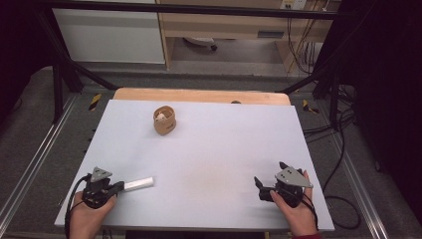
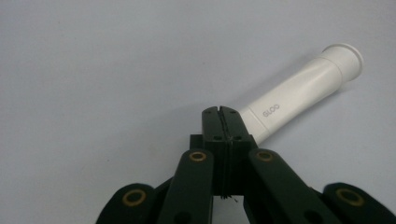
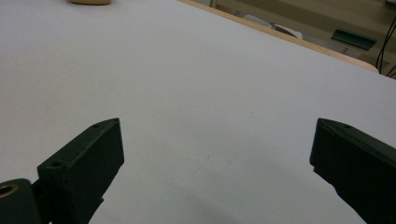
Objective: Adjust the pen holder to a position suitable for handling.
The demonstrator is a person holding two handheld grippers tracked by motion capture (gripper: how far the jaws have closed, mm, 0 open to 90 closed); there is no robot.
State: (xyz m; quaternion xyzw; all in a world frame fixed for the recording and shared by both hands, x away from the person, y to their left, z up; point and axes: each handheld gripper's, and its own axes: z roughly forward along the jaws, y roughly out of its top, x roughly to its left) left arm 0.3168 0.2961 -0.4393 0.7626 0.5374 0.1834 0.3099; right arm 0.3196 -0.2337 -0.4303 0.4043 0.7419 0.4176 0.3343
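Left gripper beside a white tube, right gripper idle on the surface.

Left gripper (image 1: 110, 189) has its fingers pressed together, tips at the near end of the tube (image 1: 138, 183), which lies flat at the surface's (image 1: 209, 149) near-left. A cup (image 1: 164, 120) stands farther back. Right gripper (image 1: 262, 188) rests near-right, its 2 fingers spread wide around nothing.

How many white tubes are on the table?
1 for certain: the white tube lies near the table's front left corner, at the tip of the shut left gripper. Something pale sits inside the brown cup; I cannot tell what.
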